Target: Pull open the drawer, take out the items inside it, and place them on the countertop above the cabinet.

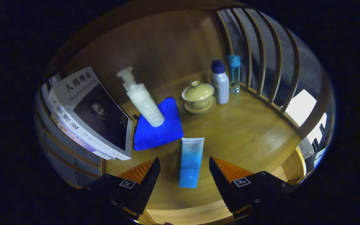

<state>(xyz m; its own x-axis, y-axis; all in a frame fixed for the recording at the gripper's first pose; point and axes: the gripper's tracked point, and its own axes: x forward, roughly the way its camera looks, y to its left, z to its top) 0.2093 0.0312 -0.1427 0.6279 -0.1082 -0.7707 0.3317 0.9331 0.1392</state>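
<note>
Gripper view looks down on the wooden countertop [248, 131], and over at its left edge sits a stack of books [89, 118], the top cover tilted up toward the camera. Next along, a blue cloth [158, 131] lies flat just beside the books, and a white pump bottle [144, 101] stands on it, leaning in the fisheye. Moving to the middle, a blue-and-white tube [192, 162] lies on the bare wood, its lower end between the two fingers but touching neither. The gripper [184, 165] is spread wide and grasping nothing, one finger on each side of the tube with clear wood showing in the gaps. Further right and toward the back, a yellow lidded cup on its saucer [198, 97] sits near the rear panel, then a white bottle with a dark blue cap [220, 82] just beside it, and a clear bottle with a light blue cap [234, 73] in the back right corner, against the slatted rail [261, 62].
</note>
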